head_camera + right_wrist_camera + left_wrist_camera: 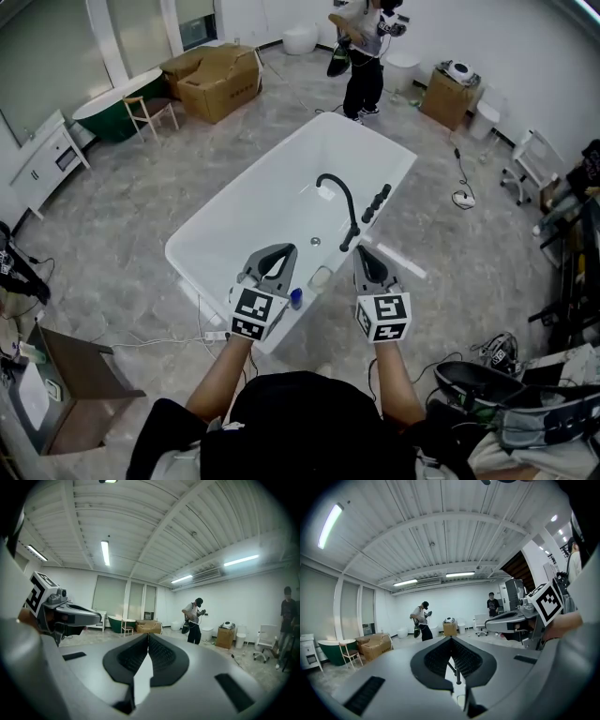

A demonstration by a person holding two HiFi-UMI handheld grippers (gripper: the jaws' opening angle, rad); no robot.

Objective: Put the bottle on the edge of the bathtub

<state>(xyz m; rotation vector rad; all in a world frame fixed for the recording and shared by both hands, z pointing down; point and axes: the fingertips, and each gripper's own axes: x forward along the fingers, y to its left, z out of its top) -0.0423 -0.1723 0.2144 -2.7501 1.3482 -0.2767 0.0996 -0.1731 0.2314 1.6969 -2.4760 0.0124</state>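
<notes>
A white bathtub (pixel 234 230) with a black arched faucet (pixel 339 202) fills the middle of the head view. On its near rim sits a small blue-topped thing (pixel 295 298), probably the bottle, partly hidden by my left gripper. A pale rounded item (pixel 320 278) lies beside it. My left gripper (pixel 278 251) hovers over the near rim, shut and empty; in its own view the jaw tips (pixel 451 639) meet. My right gripper (pixel 364 251) hangs beside it near the faucet base, its jaws (pixel 148 635) shut with nothing between them.
A person (pixel 364 56) stands beyond the tub's far end. Cardboard boxes (pixel 217 80), a wooden chair (pixel 150 111) and a white cabinet (pixel 42 159) stand at the back left. Cables (pixel 461 192) run over the floor on the right, and bags (pixel 506 394) lie at the lower right.
</notes>
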